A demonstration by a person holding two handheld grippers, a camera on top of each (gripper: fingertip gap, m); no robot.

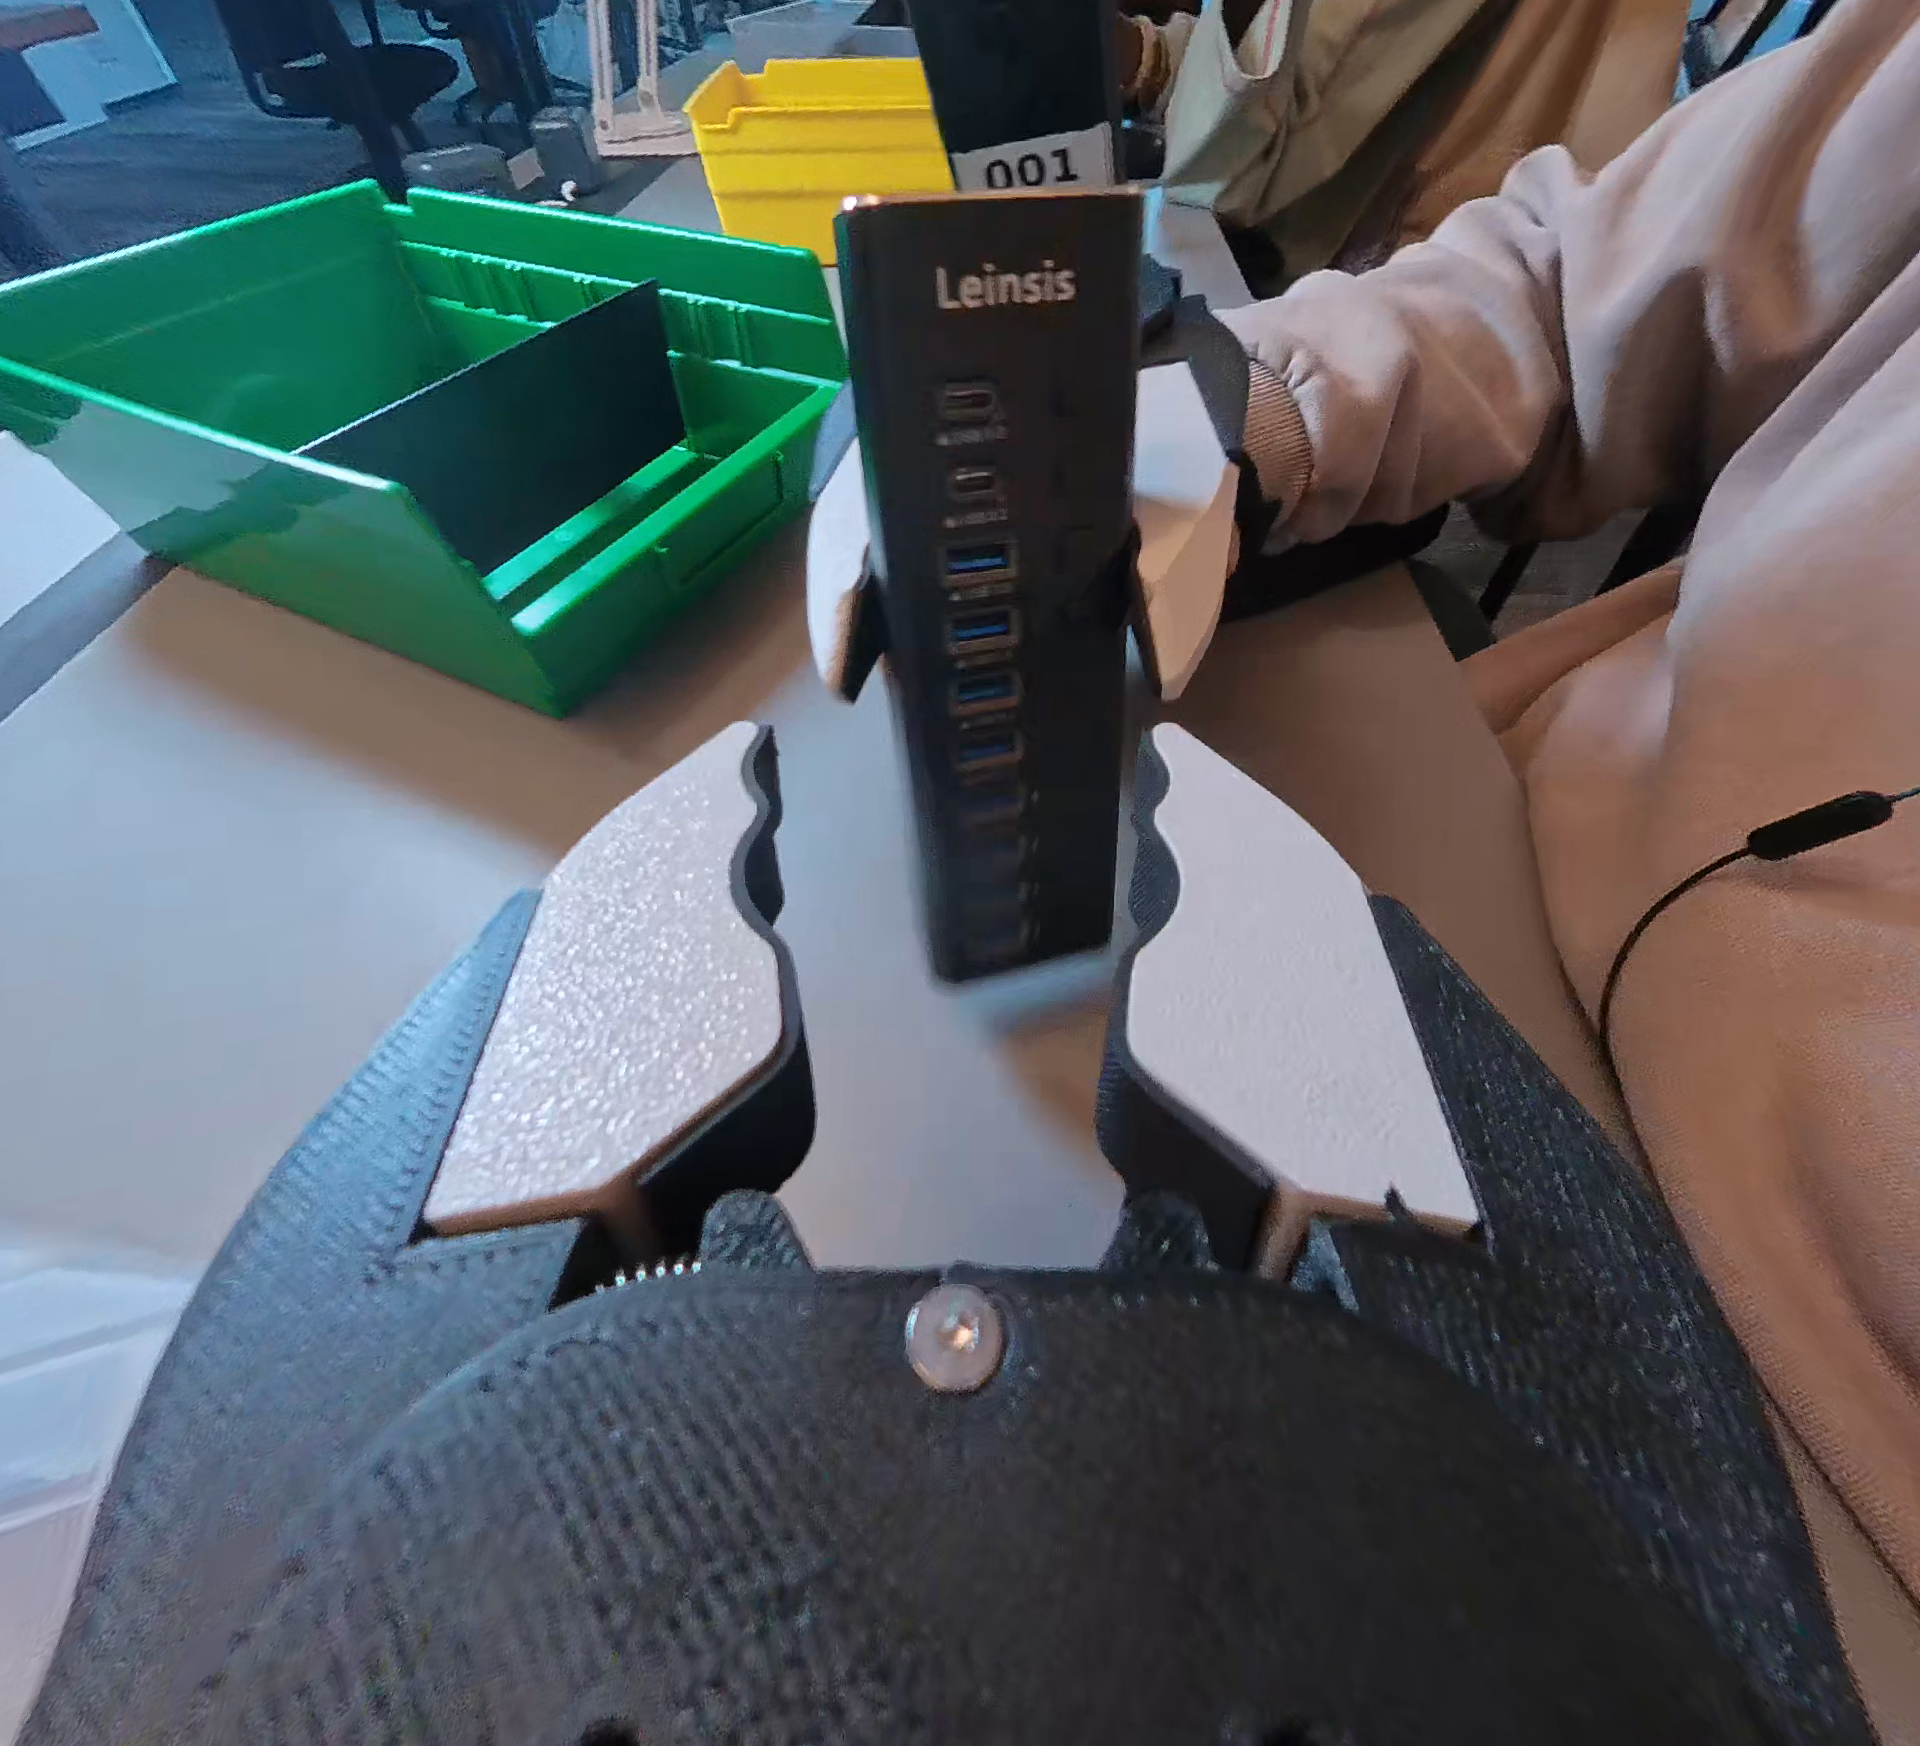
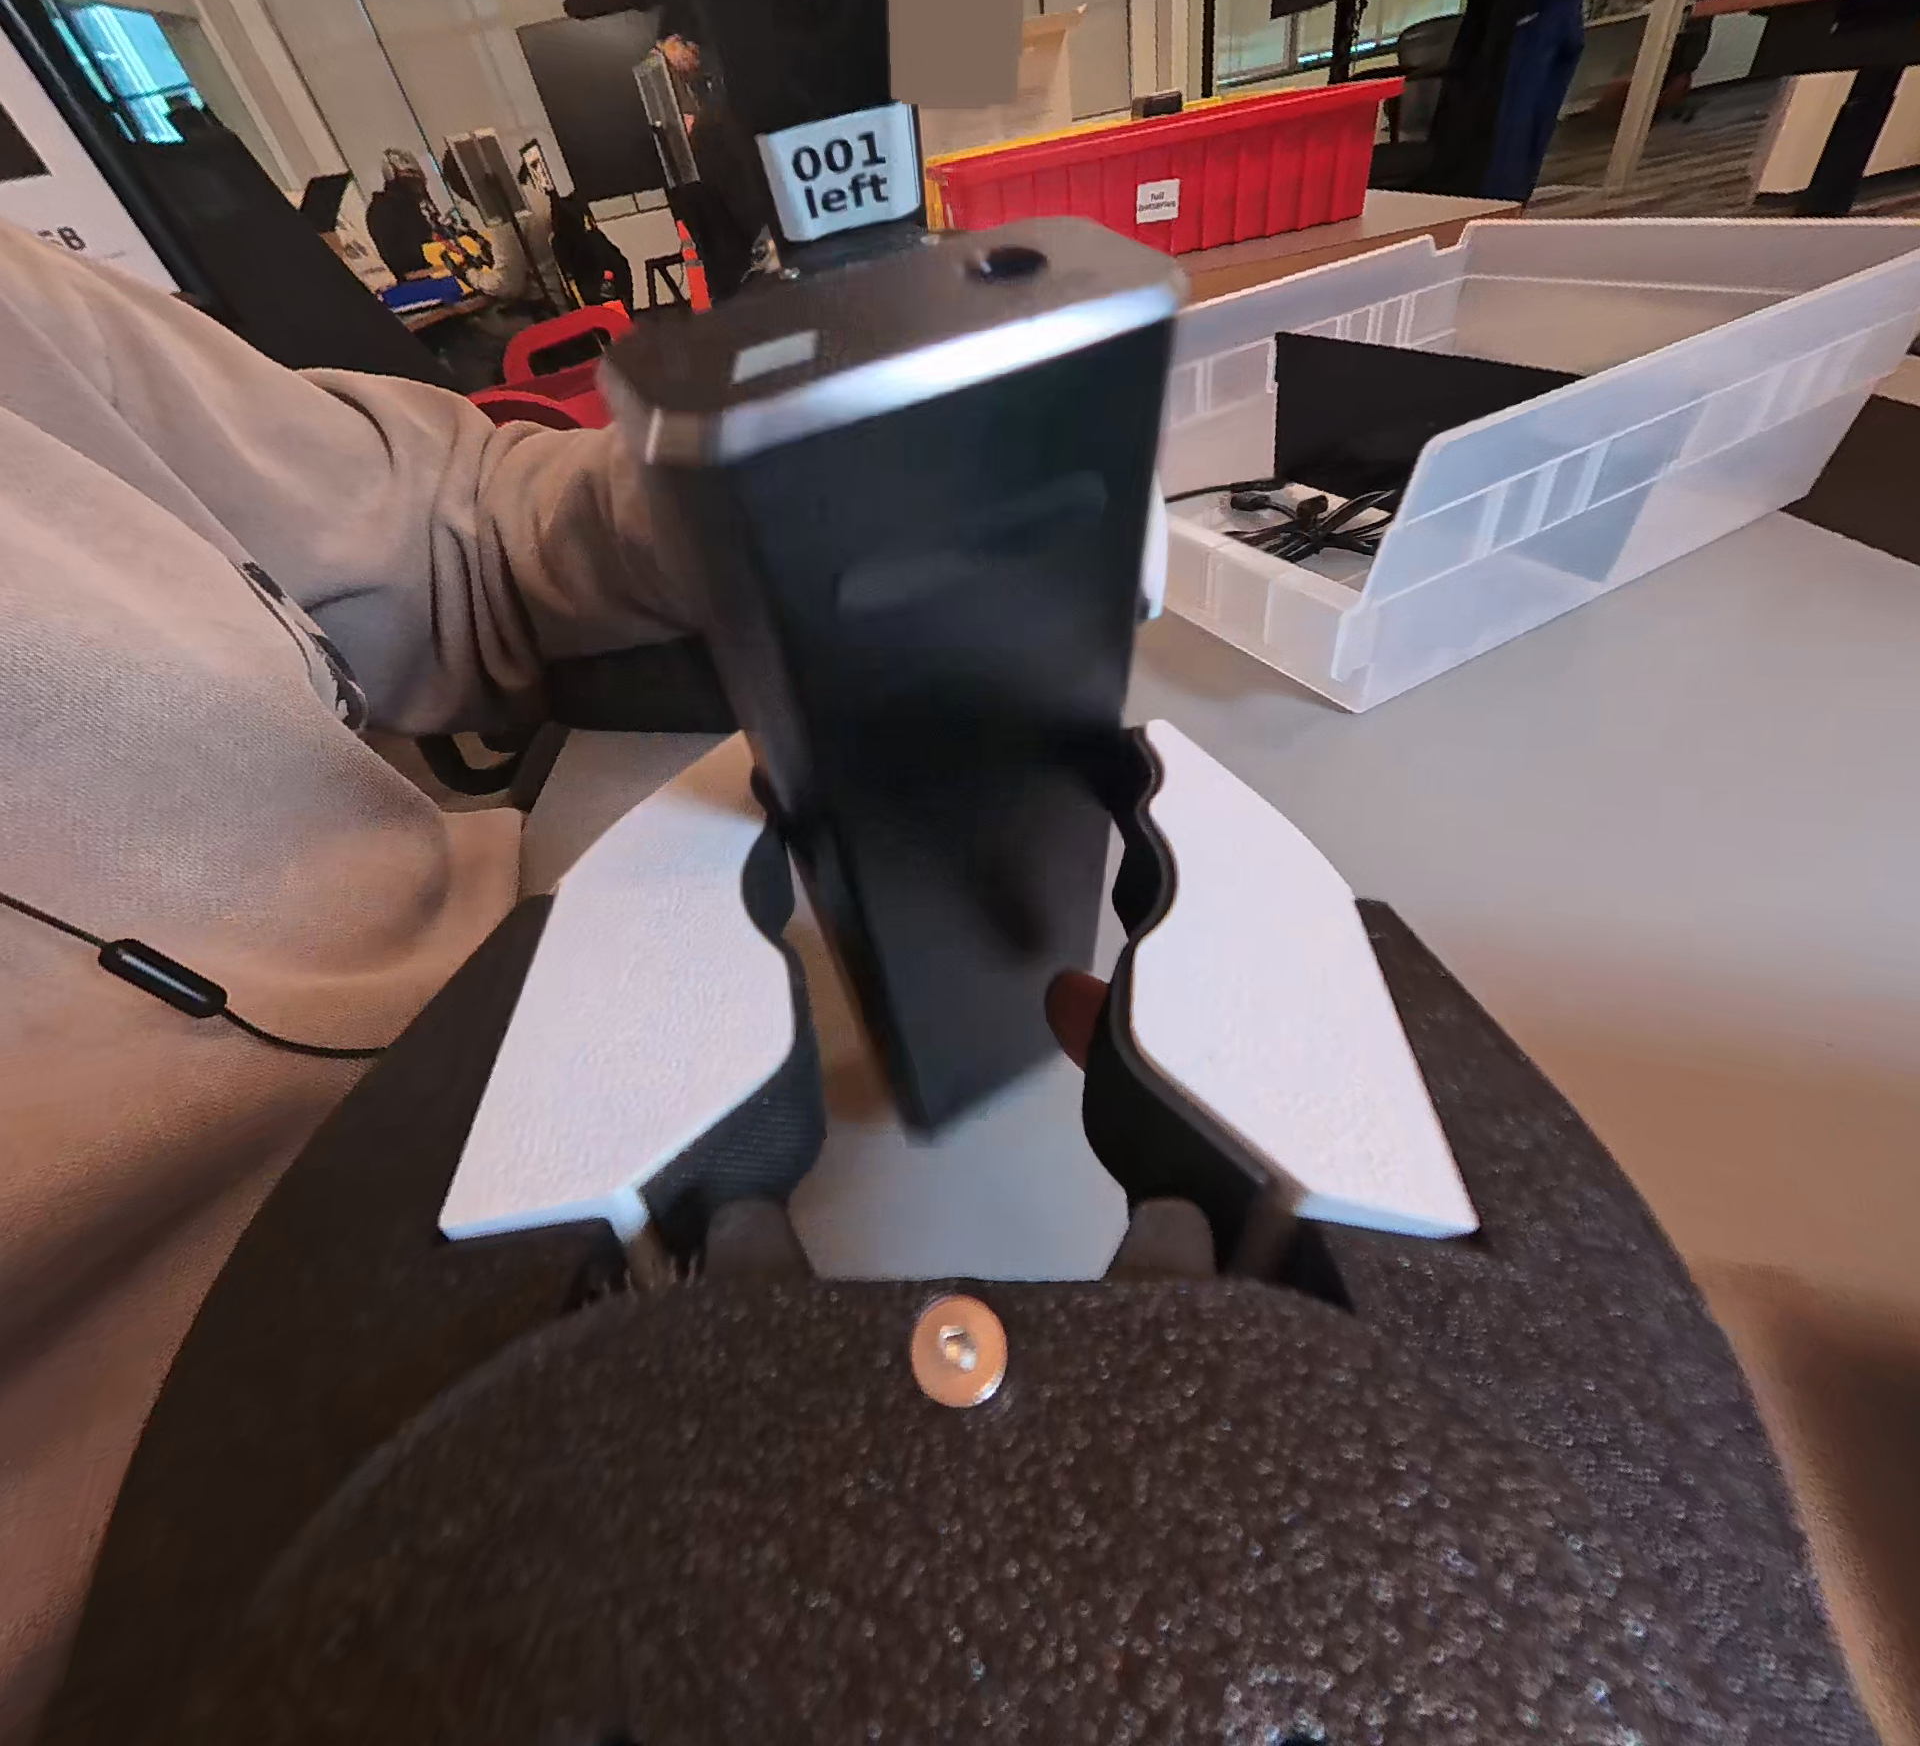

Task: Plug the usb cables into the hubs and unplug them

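Observation:
A black multi-port USB hub [image 1: 997, 408] stands upright above the table, its port side with several blue sockets facing the left wrist view. My right gripper [image 2: 951, 751] is shut on the hub [image 2: 935, 574] across its middle, and shows beyond it in the left wrist view [image 1: 997, 626]. My left gripper [image 1: 961, 740] is partly open around the hub's lower end, with a gap on the left side. No cable is plugged into the visible ports. Black cables [image 2: 1299, 522] lie in a clear bin [image 2: 1558, 491].
A green bin [image 1: 343, 491] with a black divider sits left on the grey table [image 1: 208, 865], with a yellow bin [image 1: 821, 138] behind it. A red bin [image 2: 1164, 158] stands at the back. A person's beige sleeve [image 1: 1507, 325] lies to the right. The tips of both grippers are at nearly the same place.

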